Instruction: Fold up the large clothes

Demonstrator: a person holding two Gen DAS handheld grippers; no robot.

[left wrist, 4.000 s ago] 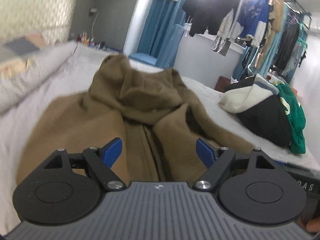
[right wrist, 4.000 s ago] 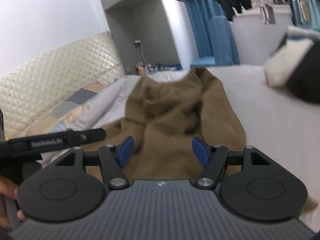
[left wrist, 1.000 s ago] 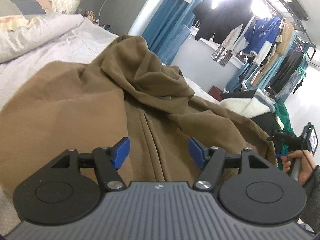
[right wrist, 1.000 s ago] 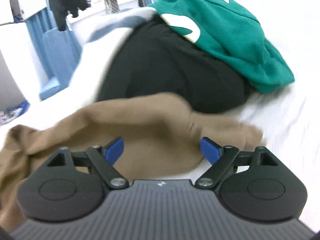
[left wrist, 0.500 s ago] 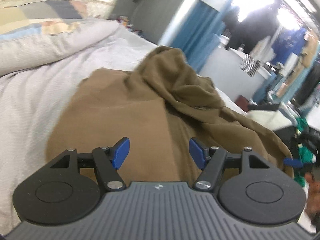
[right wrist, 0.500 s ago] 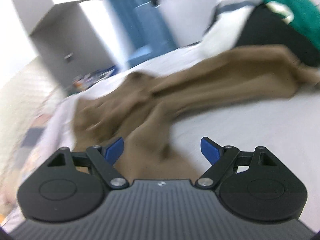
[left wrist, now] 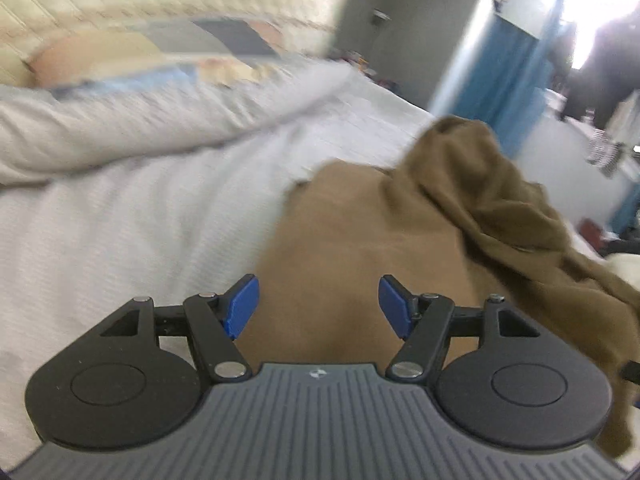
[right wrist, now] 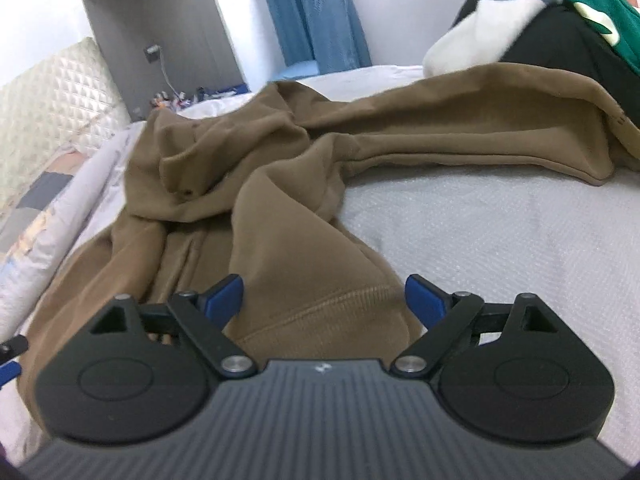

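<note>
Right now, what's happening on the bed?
A person holds a gripper in each hand over a brown hoodie spread on the bed. The left gripper and right gripper are both open and hold nothing; the right's jaws have just been opening. One sleeve lies stretched toward a clothes pile. No fold shows yet.

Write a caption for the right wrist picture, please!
Right gripper, jaws open, poised over the hem of a brown hoodie spread on a bed.

We see a plain brown hoodie (right wrist: 280, 208) on a white bedsheet (right wrist: 500, 240). Behind lie blue curtains (right wrist: 296, 12) and a green garment (right wrist: 600, 12).
</note>
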